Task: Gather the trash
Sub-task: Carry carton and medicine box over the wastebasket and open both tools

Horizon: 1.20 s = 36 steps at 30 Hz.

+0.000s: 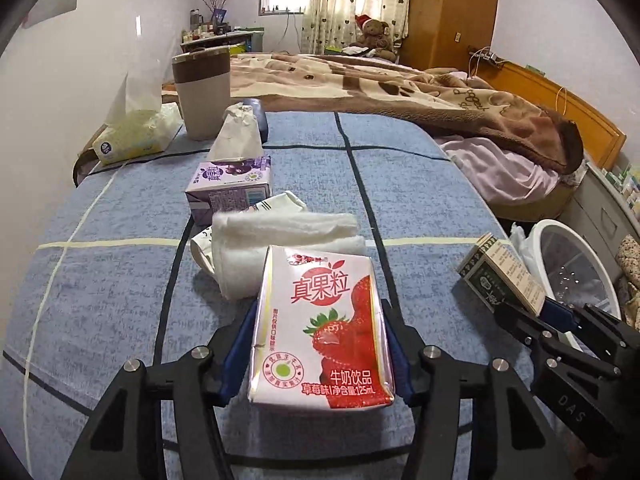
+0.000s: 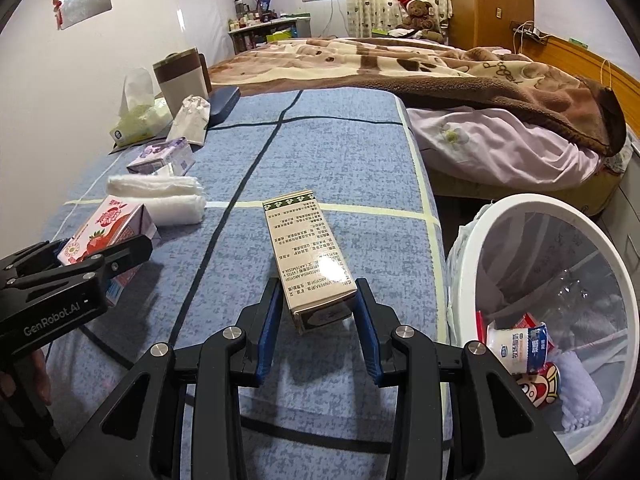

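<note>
A strawberry milk carton [image 1: 320,332] lies on the blue checked cover [image 1: 120,280], and my left gripper [image 1: 320,312] is shut on it, blue pads against both its sides. The right wrist view shows the same carton [image 2: 104,224] in the left gripper [image 2: 100,256] at the left. My right gripper [image 2: 318,286] is shut on the near end of a long beige and green box [image 2: 304,248], held just above the cover near its right edge. That box [image 1: 500,272] also shows at the right of the left wrist view. A white bin [image 2: 472,264] stands beside the cover's right edge.
The bin holds a yogurt cup [image 2: 520,344] and wrappers. A folded white towel [image 1: 280,232], a purple carton [image 1: 228,184], a crumpled paper bag [image 1: 238,132], a mug [image 1: 202,92] and a tissue pack [image 1: 132,136] lie further back. Behind them is a bed with a brown blanket [image 1: 400,84].
</note>
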{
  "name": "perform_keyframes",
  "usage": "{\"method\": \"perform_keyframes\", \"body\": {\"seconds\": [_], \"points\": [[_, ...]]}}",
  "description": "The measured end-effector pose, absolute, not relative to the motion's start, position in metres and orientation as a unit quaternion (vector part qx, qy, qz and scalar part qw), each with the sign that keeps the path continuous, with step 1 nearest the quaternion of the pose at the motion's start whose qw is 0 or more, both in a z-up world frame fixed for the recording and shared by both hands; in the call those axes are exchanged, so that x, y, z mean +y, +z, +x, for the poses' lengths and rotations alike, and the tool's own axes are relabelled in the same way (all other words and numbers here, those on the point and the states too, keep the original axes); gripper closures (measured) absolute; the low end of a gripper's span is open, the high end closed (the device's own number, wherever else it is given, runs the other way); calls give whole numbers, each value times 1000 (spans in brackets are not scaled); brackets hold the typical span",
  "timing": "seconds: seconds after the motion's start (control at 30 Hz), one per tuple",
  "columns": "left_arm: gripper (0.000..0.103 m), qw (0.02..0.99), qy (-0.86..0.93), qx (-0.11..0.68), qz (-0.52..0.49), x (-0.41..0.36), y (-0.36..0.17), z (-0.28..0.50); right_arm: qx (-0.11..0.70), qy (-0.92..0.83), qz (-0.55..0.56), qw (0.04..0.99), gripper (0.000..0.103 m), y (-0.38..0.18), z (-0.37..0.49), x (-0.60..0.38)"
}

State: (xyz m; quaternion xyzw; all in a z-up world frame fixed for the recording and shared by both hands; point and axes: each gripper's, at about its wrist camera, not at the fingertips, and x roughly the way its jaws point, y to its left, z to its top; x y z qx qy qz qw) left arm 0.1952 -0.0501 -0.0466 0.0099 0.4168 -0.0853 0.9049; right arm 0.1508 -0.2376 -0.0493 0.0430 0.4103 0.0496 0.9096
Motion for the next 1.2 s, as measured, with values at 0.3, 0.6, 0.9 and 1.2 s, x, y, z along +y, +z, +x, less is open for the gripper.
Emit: {"method": "perform_keyframes", "body": {"seconds": [0.3,0.6,0.9,1.2], "points": [[45,916,-101,389,11,-53,-24,172,386,48,50,920,66,-35,137,-241],[45,925,-131,357,18,-68,2,148,354,26,60,933,66,-14,114,-259],[45,926,-176,331,37,-105,20,129,331,-12,72,941,66,-3,93,-289],[45,918,-236,313,61,-157,32,117,327,-67,84,939,66,-1,79,-332]]}}
